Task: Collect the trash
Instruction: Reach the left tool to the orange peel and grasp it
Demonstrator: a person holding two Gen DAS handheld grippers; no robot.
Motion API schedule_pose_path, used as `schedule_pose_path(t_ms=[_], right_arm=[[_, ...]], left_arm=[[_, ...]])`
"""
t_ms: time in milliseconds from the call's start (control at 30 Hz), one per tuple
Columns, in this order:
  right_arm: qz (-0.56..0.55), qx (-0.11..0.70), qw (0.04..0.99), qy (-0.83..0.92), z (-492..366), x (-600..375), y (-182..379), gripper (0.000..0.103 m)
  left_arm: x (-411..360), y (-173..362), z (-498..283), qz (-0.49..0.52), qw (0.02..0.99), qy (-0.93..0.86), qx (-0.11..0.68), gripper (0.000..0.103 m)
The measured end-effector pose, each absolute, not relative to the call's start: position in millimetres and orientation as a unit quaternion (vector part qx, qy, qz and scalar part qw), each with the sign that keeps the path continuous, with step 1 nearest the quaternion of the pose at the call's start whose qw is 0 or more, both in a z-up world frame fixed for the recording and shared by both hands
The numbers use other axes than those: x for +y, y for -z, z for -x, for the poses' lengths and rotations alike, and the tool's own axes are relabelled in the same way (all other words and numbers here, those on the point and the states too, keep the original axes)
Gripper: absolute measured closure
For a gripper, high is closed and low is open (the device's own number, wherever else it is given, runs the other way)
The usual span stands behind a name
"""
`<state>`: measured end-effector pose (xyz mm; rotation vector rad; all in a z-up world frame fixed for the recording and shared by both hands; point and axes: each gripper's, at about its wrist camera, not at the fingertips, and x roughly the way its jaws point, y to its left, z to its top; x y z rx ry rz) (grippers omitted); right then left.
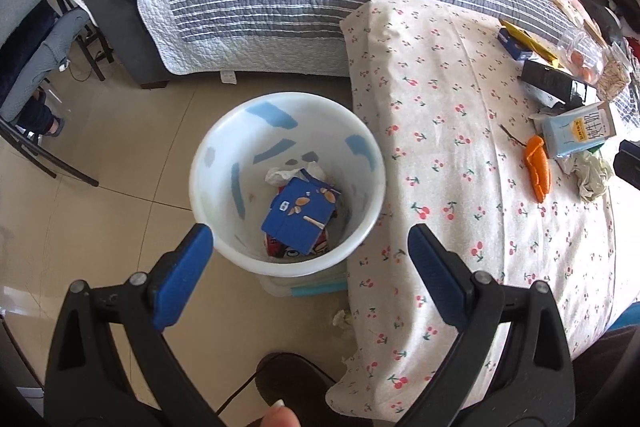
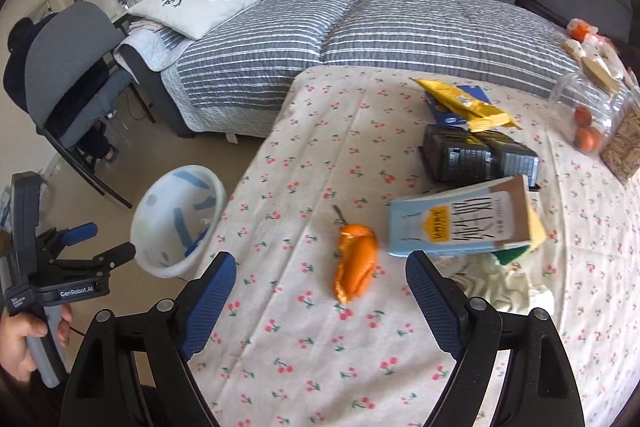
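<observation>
Now we see curled orange peel strip (image 2: 356, 261) just ahead of right gripper (image 2: 320, 279), long axis running away from us; both jaws spread, empty. Left gripper (image 1: 310, 259) spread, empty, over white plastic bin (image 1: 224, 131).

One white bin (image 1: 288, 183) stands on the floor, with one blue box (image 1: 300, 219) lying inside it. On the cherry-print tablecloth (image 2: 320, 347) lie one orange peel (image 2: 357, 273), one milk carton (image 2: 460, 223), one crumpled tissue (image 2: 508, 287), one yellow wrapper (image 2: 468, 103) and one clear jar (image 2: 584, 115).

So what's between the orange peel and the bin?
Only bare cherry-print tablecloth lies between the orange peel and the white bin, seen in the right wrist view.
</observation>
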<state>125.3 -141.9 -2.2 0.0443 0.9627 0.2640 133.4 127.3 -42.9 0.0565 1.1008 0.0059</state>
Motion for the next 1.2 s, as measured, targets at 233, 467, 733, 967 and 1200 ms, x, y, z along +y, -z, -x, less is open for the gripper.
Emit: schedule_pose_path(t_ms=[233,467,733,967,1200], right_arm=[[-0.017,0.481,0.875,-0.052,-111,-204,-1,0.012],[-0.021,0.502,0.865,0.004,-100,-251,5,0.011],[-0.033,0.525,0.850,0.032,-92,-284,14,0.011],[-0.060,0.540,0.838,0.041,-93,-304,22,0.011],[-0.056,0.546,0.835,0.041,-93,-308,25,0.011]], left_arm=[[76,40,-138,-0.044,0.850,0.032,0.525,0.005],[22,41,-149,-0.048,0.839,0.063,0.538,0.005],[-27,47,-163,0.007,0.823,0.090,0.561,0.006],[-62,60,-172,0.036,0.812,0.118,0.571,0.030],[-75,74,-182,0.025,0.810,0.126,0.573,0.048]])
